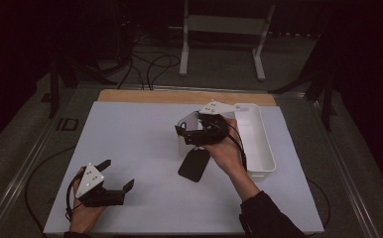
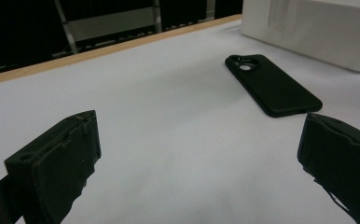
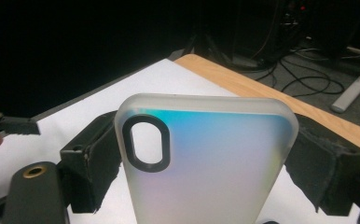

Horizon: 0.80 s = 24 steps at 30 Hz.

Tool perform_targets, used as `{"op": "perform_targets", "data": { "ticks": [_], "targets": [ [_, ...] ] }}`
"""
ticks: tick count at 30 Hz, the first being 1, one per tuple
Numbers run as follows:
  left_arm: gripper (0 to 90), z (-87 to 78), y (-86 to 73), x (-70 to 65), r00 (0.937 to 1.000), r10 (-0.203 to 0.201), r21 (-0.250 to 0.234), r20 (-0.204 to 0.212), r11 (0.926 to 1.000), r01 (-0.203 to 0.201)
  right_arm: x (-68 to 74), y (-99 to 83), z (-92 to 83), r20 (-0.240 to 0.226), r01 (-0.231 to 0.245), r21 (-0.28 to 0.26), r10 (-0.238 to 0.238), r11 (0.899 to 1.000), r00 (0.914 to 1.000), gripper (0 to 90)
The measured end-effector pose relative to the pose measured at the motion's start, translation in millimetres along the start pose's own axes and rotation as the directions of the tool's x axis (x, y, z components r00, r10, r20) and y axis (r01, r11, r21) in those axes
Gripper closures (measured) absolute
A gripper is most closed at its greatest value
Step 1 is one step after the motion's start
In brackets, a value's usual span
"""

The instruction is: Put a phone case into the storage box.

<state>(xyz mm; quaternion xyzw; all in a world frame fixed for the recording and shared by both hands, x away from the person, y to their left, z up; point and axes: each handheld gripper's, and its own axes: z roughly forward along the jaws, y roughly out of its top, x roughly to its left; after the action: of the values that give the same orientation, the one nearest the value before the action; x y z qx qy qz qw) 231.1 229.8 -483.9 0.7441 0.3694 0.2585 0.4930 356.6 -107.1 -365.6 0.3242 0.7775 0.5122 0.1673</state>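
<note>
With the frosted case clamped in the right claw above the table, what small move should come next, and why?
Probably carry the frosted case a little to the right and over the white bin. The right claw grips it by its edges, lifted off the table, with the bin just beside that hand. The black case lies flat in front of the open left claw, likely next.

Between the left gripper (image 2: 201, 163)'s wide-apart black jaws, a matte black rectangular phone case (image 2: 272, 85) lies on the white tabletop (image 2: 169, 102) near a white plastic bin (image 2: 318, 28).
</note>
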Motion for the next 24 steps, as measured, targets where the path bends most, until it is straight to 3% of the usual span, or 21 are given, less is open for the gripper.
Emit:
{"op": "perform_targets", "data": {
  "ticks": [14,24],
  "targets": [
    [0.0,0.0,-2.2,2.7,0.9998,-0.009,-0.002,-0.019,1.0000,0.009,-25.6,4.8,-4.9,0.072,-0.035,-0.007,0.036,0.999,0.9968,17.0],
    [0.0,-0.4,-2.3,3.1,0.9997,-0.016,-0.004,-0.019,0.9999,0.016,-43.9,6.4,-4.4,0.135,-0.056,-0.001,0.056,0.998,0.9893,17.0]
  ]
}}
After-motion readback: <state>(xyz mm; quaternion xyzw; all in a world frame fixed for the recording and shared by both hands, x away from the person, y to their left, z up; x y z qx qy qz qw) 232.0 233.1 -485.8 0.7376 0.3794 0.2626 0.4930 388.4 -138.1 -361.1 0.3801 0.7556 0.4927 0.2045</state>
